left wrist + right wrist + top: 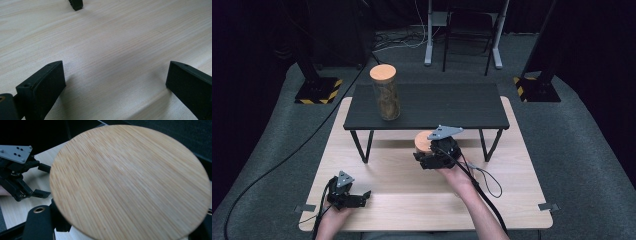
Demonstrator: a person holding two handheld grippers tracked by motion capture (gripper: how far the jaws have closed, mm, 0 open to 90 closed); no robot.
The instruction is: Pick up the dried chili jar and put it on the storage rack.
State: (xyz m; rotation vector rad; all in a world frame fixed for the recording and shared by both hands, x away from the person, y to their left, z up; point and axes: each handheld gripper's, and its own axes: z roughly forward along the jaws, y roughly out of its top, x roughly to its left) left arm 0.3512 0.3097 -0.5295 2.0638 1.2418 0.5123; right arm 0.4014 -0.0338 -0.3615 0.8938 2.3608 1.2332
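A jar with a round bamboo lid (424, 141) is held just in front of the black shelf, and my right gripper (427, 156) is shut on its body from the near side. In the right gripper view the same lid (130, 182) hides the jaws below it. A second jar (386, 95), tall, clear, with a bamboo lid and brown contents, stands upright on the left part of the black shelf (452, 107). My left gripper (360, 197) rests low at the table's front left, open with nothing between its fingers (47, 85). It shows again past the lid, the left gripper (43, 180).
The low black shelf stands on thin legs (75, 4) across the back of the light wooden table (412, 200). Grey carpet surrounds the table. Stand bases with yellow-black tape (317, 90) and a chair frame (462, 35) lie beyond it.
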